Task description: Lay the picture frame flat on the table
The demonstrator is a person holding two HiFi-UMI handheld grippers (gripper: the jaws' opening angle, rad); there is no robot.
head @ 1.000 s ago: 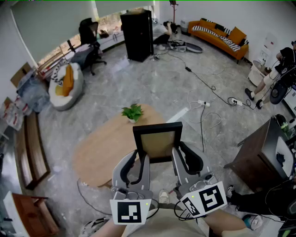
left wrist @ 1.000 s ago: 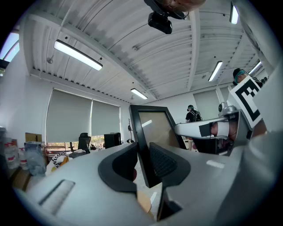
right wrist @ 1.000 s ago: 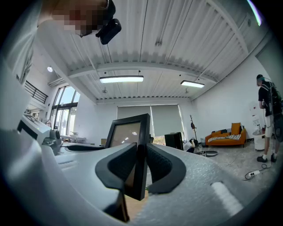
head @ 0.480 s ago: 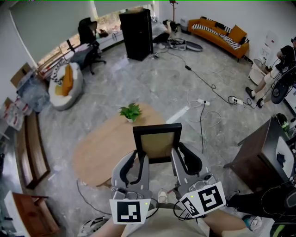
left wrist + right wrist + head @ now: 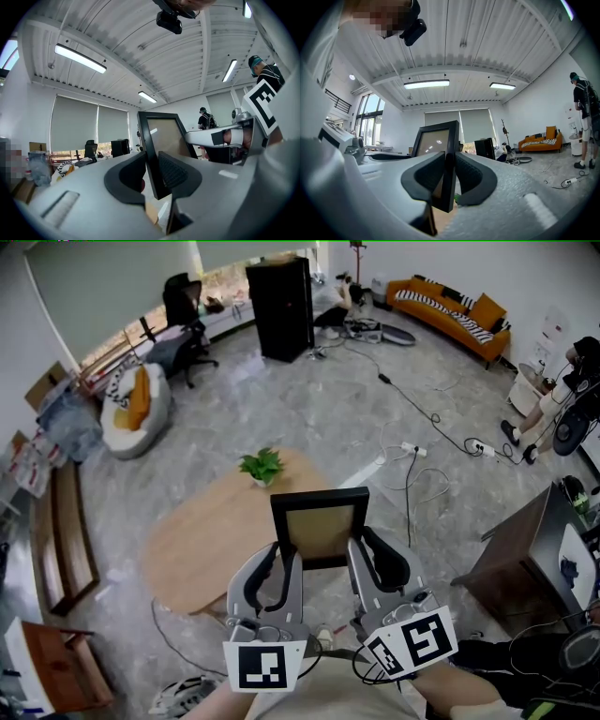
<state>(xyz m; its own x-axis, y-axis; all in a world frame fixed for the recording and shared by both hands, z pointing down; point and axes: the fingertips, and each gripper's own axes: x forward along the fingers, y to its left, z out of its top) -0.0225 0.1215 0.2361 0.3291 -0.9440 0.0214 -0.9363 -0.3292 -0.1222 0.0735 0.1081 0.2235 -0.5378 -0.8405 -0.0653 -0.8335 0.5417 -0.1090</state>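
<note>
My left gripper clamped on the left edge of the picture frame, frame upright in the air over the near end of the wooden worktop, potted plant beyond, my right gripper clamped on the right edge.

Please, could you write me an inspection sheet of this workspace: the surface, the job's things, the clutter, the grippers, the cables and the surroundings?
Surface: oval light wooden table on a grey floor.
Job's things: black picture frame, held upright over the table's near edge, not yet laid flat.
Clutter: one small potted plant at the table's far edge.
Grippers: left gripper has its jaws shut on the frame's left side; right gripper has its jaws shut on the right side.
Cables: loose cables on the floor right of the table.
Surroundings: orange sofa, black cabinet, office chair, a person at the right edge.
</note>
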